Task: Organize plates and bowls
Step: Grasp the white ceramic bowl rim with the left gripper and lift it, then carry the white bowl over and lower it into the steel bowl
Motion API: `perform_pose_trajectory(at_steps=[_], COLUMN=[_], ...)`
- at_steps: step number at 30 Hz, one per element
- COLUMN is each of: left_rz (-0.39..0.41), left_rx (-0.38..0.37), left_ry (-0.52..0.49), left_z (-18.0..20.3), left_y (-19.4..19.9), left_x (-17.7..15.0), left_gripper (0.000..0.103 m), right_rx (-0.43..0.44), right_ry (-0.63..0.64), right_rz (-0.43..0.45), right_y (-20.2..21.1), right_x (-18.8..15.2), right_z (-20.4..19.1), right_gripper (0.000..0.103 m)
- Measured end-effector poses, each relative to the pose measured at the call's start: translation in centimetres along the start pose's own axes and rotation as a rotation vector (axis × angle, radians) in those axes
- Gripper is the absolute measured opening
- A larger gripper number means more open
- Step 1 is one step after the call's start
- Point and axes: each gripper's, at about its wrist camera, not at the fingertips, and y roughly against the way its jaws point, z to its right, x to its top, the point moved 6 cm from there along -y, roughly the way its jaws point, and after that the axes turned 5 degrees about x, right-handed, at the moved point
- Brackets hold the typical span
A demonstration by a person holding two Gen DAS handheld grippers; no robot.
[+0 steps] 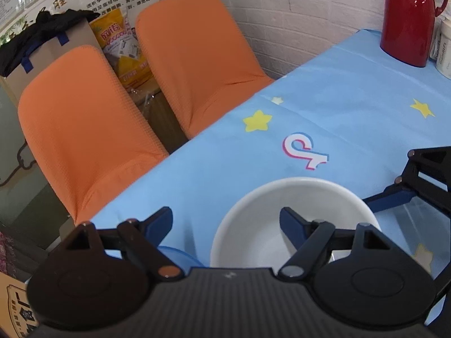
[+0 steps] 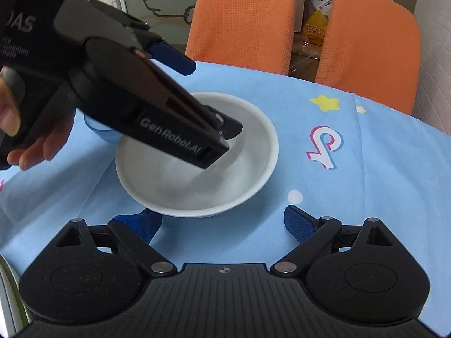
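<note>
Both grippers are matte black plastic with ribbed bases, round pivot housings, metal rivets and 2 blue-padded fingers [image 2: 298, 222] each. The left gripper [image 2: 208, 101] bears grey "GenRobot.AI" lettering; bare skin shows on the hand [image 2: 36, 140].

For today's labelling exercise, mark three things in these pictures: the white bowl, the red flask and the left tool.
white bowl [image 2: 169, 186]: right wrist view, bare inner wall.
red flask [image 1: 406, 19]: left wrist view, middle of body.
left tool [image 1: 225, 222]: left wrist view, midway between its fingertips.
</note>
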Motion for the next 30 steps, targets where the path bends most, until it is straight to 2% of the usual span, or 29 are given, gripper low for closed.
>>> perform_pose_trajectory(at_steps=[3,8,13,18,21,22,24,30], left_rz=[0.017,-0.019,-0.034,-0.043,-0.034,-0.023,-0.019,-0.014], left_rx=[-0.040,-0.182,-0.244,-0.200,-0.145,-0.133,-0.126,-0.107], left_ry=[0.001,0.057,0.065,0.106,0.145,0.165,0.189,0.208], left_z=[0.8,2.8,4.5,3.6,2.1,1.5,0.7,-0.2], left_y=[0.2,-0.7,-1.2,-1.8,-1.8,-1.7,-1.8,-2.7], left_x=[0.3,0.5,-0.2,-0.5,-0.3,0.0,0.3,1.2], left_gripper=[0.080,0.080,0.080,0.080,0.080,0.082,0.097,0.098], right_rx=[-0.011,-0.029,-0.062,-0.023,0.002,0.002,-0.003,-0.004], right_ry=[-0.002,0.002,-0.022,-0.052,-0.044,-0.037,-0.022,-0.015], right_rz=[-0.001,0.003,0.019,0.026,0.028,0.028,0.026,0.021], right_y=[0.4,1.2,1.8,1.8,1.3,1.1,0.7,0.2], right_x=[-0.1,-0.5,-0.6,-0.6,-0.2,-0.1,0.0,0.5], right_z=[0.3,0.9,2.6,2.9,2.3,2.2,1.9,2.3], right_gripper=[0.081,0.081,0.081,0.081,0.081,0.081,0.081,0.081])
